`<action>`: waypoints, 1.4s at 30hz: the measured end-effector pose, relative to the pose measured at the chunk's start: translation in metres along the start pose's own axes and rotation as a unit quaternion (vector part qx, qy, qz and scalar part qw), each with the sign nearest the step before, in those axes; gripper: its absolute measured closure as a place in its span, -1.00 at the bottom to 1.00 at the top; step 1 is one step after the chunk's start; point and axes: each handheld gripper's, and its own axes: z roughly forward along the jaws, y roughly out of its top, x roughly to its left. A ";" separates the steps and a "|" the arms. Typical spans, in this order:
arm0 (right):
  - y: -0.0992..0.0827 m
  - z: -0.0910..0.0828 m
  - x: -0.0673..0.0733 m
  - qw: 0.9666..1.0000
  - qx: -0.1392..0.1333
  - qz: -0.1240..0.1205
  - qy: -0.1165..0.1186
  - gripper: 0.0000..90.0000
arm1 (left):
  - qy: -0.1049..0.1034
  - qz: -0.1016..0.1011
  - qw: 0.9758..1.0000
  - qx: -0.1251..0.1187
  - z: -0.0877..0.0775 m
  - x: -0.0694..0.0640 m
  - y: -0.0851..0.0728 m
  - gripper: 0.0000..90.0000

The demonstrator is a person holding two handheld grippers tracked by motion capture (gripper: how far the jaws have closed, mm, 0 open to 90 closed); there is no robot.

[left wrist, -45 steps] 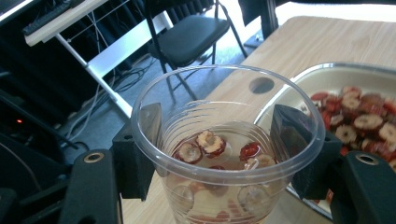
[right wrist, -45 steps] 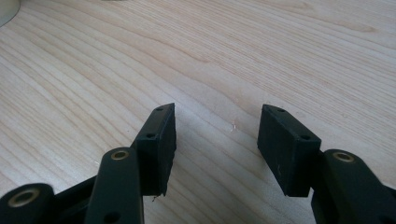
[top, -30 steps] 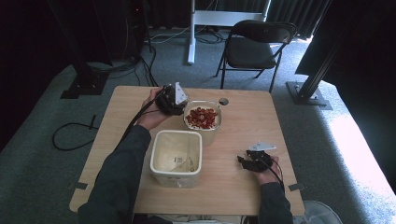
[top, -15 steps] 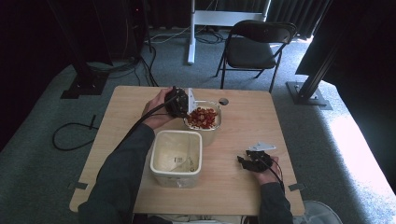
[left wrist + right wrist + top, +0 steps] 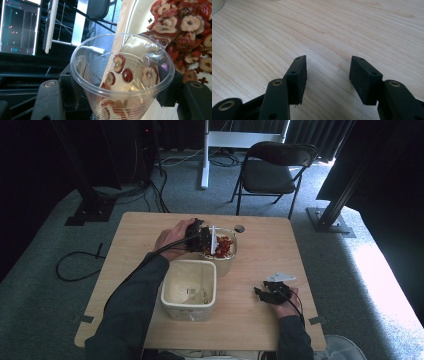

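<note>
My left gripper [image 5: 202, 239] is shut on a clear plastic cup [image 5: 213, 239] and holds it tipped on its side at the left rim of a bowl [image 5: 233, 256] of red and pale dried fruit slices [image 5: 224, 247]. In the left gripper view the cup [image 5: 120, 75] sits between the two black jaws of this gripper [image 5: 122, 100], with a few slices inside, its mouth against the fruit slices [image 5: 190, 25] in the bowl [image 5: 132, 17]. My right gripper [image 5: 265, 295] rests open on the table near the front right; its jaws [image 5: 327, 77] have bare wood between them.
A white square tub [image 5: 172, 270] stands just in front of the bowl, on the near side of the wooden table [image 5: 280, 250]. A small round object [image 5: 239, 228] lies behind the bowl. A black folding chair [image 5: 275, 167] stands beyond the far edge.
My left gripper has carried the cup to the right and slightly down, from beside the bowl onto its left rim. The right gripper has stayed put.
</note>
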 end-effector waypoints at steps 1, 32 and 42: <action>0.000 0.000 0.000 1.000 0.000 0.000 0.000 0.05 | 0.002 0.009 1.000 0.005 0.000 0.000 -0.001 -0.21; 0.000 0.000 0.000 1.000 0.000 0.001 0.001 0.05 | 0.047 0.117 0.991 0.042 -0.006 -0.006 0.012 -0.20; 0.000 0.001 0.000 1.000 -0.001 0.001 0.001 0.05 | 0.060 0.153 0.985 0.060 -0.007 -0.007 0.011 -0.20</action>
